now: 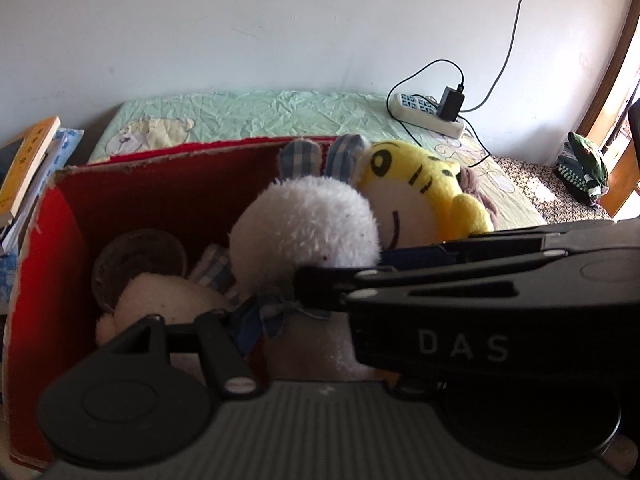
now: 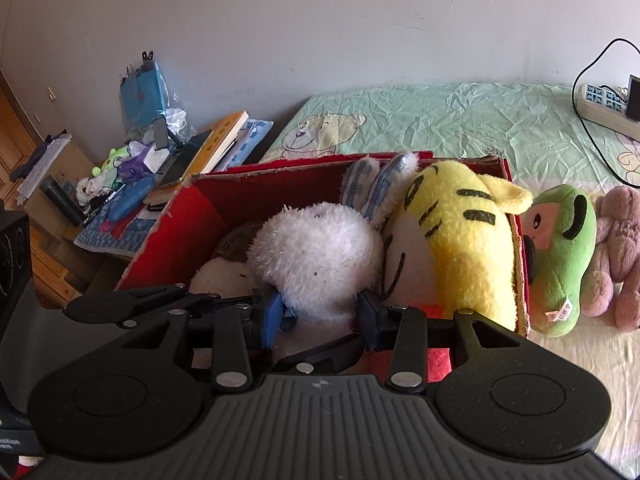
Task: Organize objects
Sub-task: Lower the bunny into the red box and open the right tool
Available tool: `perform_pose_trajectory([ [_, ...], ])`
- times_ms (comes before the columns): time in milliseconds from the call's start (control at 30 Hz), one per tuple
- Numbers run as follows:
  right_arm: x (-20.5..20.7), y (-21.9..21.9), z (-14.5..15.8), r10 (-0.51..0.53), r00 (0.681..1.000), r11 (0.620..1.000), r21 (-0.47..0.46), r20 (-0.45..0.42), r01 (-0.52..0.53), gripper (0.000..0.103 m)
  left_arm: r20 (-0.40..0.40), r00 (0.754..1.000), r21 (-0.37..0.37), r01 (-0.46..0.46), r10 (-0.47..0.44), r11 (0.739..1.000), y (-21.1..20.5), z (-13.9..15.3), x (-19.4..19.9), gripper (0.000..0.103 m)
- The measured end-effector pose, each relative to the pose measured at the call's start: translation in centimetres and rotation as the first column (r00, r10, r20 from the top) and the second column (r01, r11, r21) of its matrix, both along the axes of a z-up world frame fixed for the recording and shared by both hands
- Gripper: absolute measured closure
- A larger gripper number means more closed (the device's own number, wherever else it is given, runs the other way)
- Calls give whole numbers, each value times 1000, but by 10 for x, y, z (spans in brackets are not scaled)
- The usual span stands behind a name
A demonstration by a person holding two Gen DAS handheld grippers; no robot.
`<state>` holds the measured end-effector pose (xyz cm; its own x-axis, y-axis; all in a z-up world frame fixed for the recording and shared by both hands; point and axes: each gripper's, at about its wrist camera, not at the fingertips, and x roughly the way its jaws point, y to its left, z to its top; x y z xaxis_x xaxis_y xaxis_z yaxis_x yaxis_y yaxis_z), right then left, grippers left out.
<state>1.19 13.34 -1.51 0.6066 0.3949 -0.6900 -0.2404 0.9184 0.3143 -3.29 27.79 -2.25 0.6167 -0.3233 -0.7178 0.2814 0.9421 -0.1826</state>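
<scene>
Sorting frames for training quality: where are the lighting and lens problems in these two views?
Left wrist view: blown-out glare at the doorway, red box interior in deep shadow, wall edges bowed by the fisheye. Right wrist view: evenly lit, white rabbit plush sharp, corners vignetted black.

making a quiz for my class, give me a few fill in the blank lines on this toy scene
1. The right tongs are closed on the white ____ rabbit.
2. The yellow tiger lies inside the ____ box.
3. The green plush lies ____ the box, on the bed.
4. A black charger is plugged into the power ____ on the bed.

Missing words: plush; red; outside; strip
</scene>
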Motion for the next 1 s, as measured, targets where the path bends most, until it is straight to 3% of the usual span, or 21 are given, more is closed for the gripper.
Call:
perform_pose_trajectory([
  [333, 1, -7, -5, -25, 999, 998, 63, -33, 27, 58, -20, 1000, 6, 7, -7, 1000, 5, -5, 7, 17],
  [533, 0, -14, -6, -49, 997, 991, 124, -52, 55, 58, -9, 1000, -3, -16, 16, 1000, 17, -2, 9, 16],
  [633, 0, -16, -5, -61, 997, 987, 145, -56, 69, 58, 16, 1000, 30, -26, 26, 999, 18, 0, 7, 16],
  [1000, -6, -20, -5, -94, 994, 984, 148, -63, 102, 58, -13, 1000, 65, -11, 12, 998, 8, -6, 10, 11],
])
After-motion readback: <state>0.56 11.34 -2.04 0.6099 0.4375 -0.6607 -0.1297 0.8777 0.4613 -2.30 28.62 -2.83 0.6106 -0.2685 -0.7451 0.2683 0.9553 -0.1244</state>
